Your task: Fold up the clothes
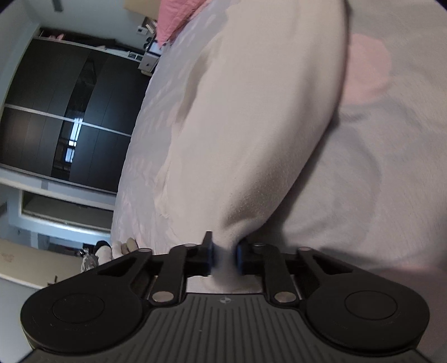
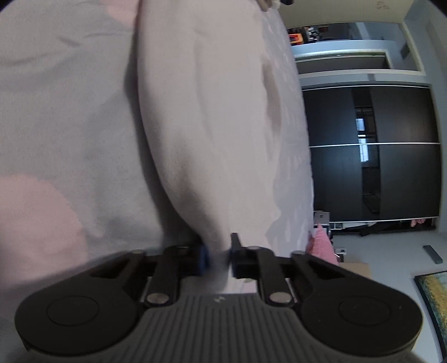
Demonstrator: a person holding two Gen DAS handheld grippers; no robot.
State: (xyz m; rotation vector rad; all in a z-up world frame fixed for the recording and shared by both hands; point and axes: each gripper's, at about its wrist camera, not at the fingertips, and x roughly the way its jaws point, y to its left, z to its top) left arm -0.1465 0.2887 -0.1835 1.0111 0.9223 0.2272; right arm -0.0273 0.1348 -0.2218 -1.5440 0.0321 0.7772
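A cream-white garment point(image 1: 251, 117) hangs stretched between my two grippers, lifted above the bed. My left gripper point(image 1: 225, 258) is shut on one end of it, the cloth bunched between the blue pads. In the right wrist view the same garment point(image 2: 206, 125) runs away from my right gripper point(image 2: 218, 258), which is shut on its other end. The cloth is blurred in both views. The held corners are hidden inside the jaws.
A pale bedspread with pink patches point(image 1: 377, 156) lies under the garment, also in the right wrist view point(image 2: 64, 117). A dark wardrobe point(image 1: 64, 111) stands beyond the bed edge, also in the right wrist view point(image 2: 374, 153). A pink cloth point(image 1: 173, 22) lies at the bed's far end.
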